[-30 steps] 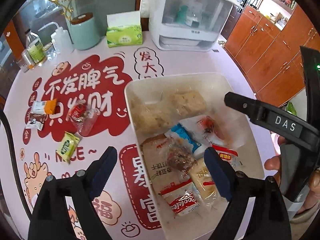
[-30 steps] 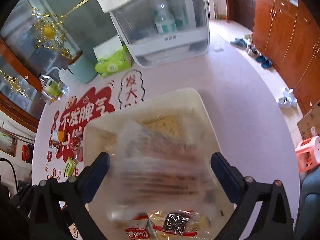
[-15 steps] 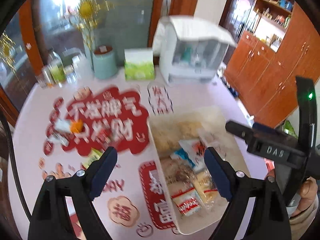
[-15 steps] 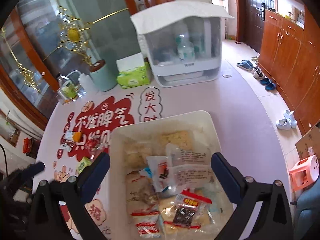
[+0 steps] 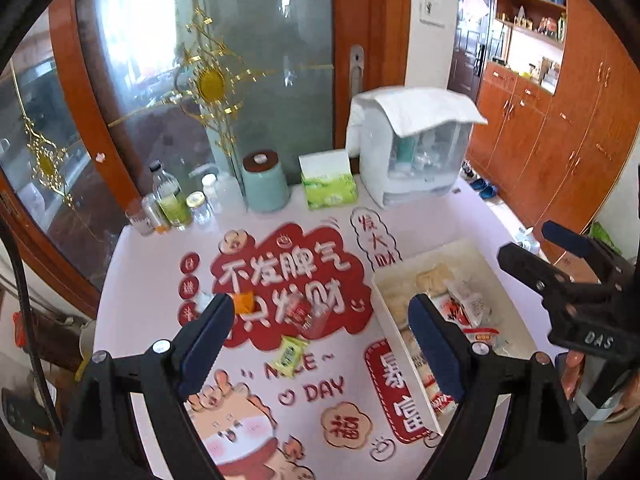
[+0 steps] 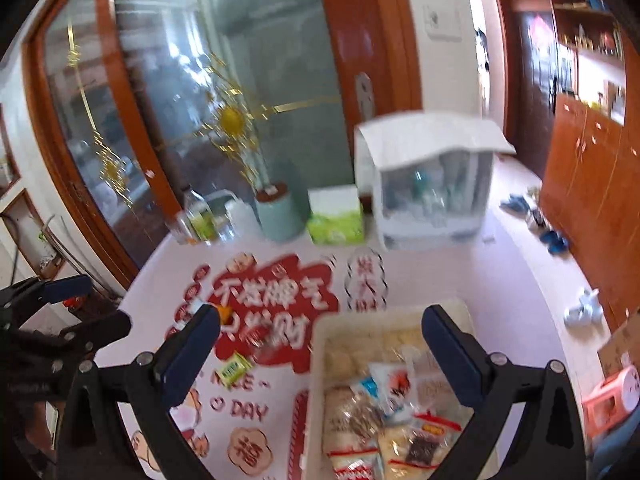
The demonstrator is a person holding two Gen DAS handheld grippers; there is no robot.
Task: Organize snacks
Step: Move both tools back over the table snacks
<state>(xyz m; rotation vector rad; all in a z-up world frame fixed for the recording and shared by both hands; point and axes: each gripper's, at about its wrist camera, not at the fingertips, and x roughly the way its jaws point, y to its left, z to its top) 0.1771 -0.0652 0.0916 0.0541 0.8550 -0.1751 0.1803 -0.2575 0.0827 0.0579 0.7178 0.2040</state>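
Observation:
A white bin (image 5: 382,300) (image 6: 318,360) on the pink table holds several wrapped snacks (image 5: 468,308) (image 6: 384,392). Loose on the red mat lie a green packet (image 5: 289,356) (image 6: 234,368), a red-and-clear packet (image 5: 302,314) (image 6: 258,336) and an orange packet (image 5: 244,302) (image 6: 224,312). My left gripper (image 5: 320,340) is open and empty, high above the mat left of the bin. My right gripper (image 6: 320,356) is open and empty, high above the bin's left edge; it also shows in the left wrist view (image 5: 560,268).
At the table's back stand a white cabinet box (image 5: 416,148), a green tissue box (image 5: 328,184), a teal jar (image 5: 266,180) and several bottles (image 5: 172,200). A glass door is behind. Wooden cupboards (image 5: 560,140) line the right.
Both grippers have risen and pulled back from the bin. The clear packet that was between the right fingers one second ago now lies in the bin.

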